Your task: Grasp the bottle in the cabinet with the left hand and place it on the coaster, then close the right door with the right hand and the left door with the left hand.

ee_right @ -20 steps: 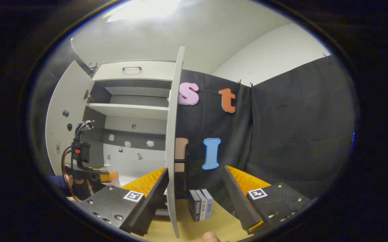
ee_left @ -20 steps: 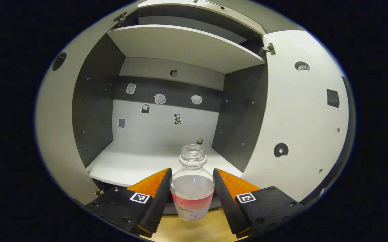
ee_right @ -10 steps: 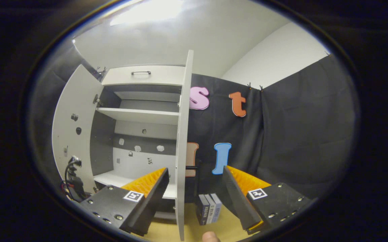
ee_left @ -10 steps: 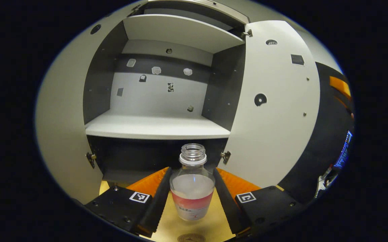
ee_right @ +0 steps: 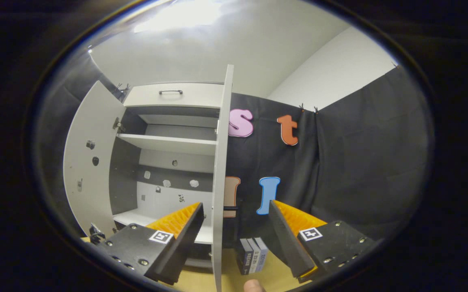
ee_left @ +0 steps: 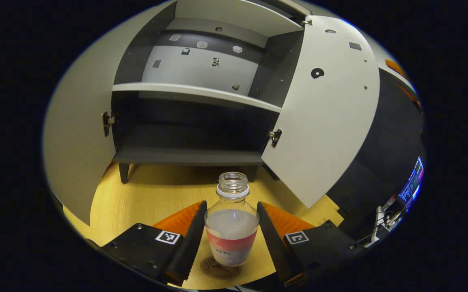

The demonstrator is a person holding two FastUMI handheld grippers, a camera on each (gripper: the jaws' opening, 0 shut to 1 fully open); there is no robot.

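Bottle: the bottle stood upright between the left gripper's fingers in the left gripper view, capless, with a clear body, a pale liquid inside and a pink-and-white label band round its lower half.
Bottle axis: its long axis ran vertical, the open mouth pointing up, toward the cabinet's lower shelf in that view.
Bottle place: it was out of the cabinet, in front of it, directly over the coaster; whether its base touched the coaster could not be told.
Coaster: the coaster, a round brown disc with a printed emblem, lay flat on the table just under the bottle's base.
Left gripper: the left gripper was clamped on the bottle, one finger pressing each side of the body.
Table: the table was a light yellow wood surface reaching back under the cabinet.
Cabinet: the cabinet stood on short legs on the table, dark grey inside with pale shelves and small stickers on its back panel.
Doors: the left door and the right door both stood swung wide.
Right gripper: the right gripper had its fingers spread apart and gripped nothing; the right door's edge rose between them.
Books: a few upright books stood on the table beside that door.
Room: a white wall and ceiling rose above the black cloth.
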